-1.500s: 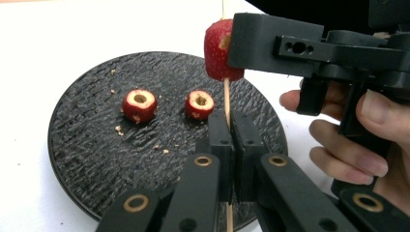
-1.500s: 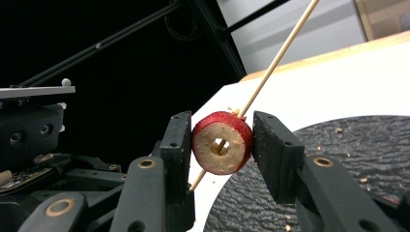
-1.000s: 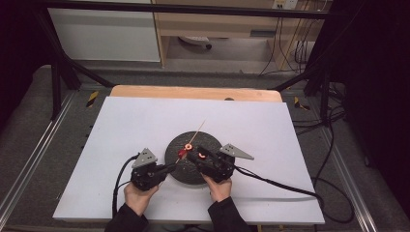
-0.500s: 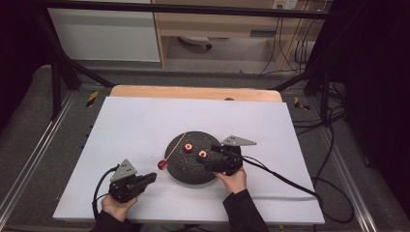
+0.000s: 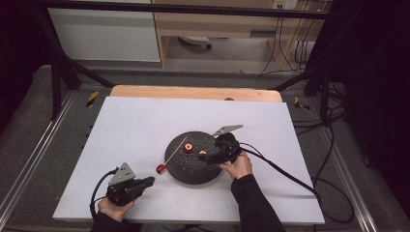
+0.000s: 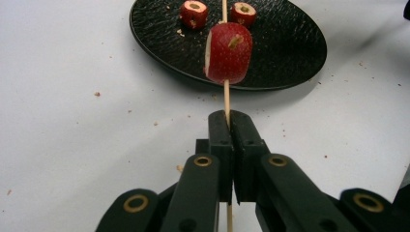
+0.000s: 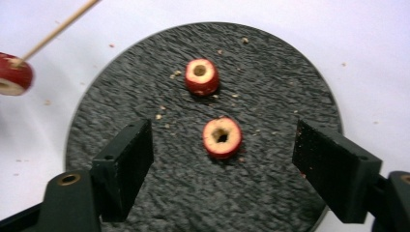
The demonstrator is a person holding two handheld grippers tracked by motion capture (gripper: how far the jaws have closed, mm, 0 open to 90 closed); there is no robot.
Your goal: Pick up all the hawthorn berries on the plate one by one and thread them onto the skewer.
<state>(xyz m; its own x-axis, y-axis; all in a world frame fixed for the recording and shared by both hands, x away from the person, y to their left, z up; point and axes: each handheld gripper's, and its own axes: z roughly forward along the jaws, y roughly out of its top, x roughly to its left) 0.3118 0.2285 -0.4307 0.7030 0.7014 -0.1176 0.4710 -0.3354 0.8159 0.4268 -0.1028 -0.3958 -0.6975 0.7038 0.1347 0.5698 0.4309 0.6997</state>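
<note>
While clamped tight on a thin wooden skewer (image 6: 226, 99), left gripper (image 6: 230, 126) low over the white table (image 5: 125, 125), jaws fully together.
Threaded on that skewer just past the jaw tips, one red fruit piece (image 6: 229, 53), hanging off the near rim of the black plate (image 6: 295, 43); right gripper (image 7: 222, 169) spread wide above the plate, holding nothing, one cored red piece (image 7: 222, 137) between its jaws, another (image 7: 201, 76) lying farther on, crumbs scattered around both.
</note>
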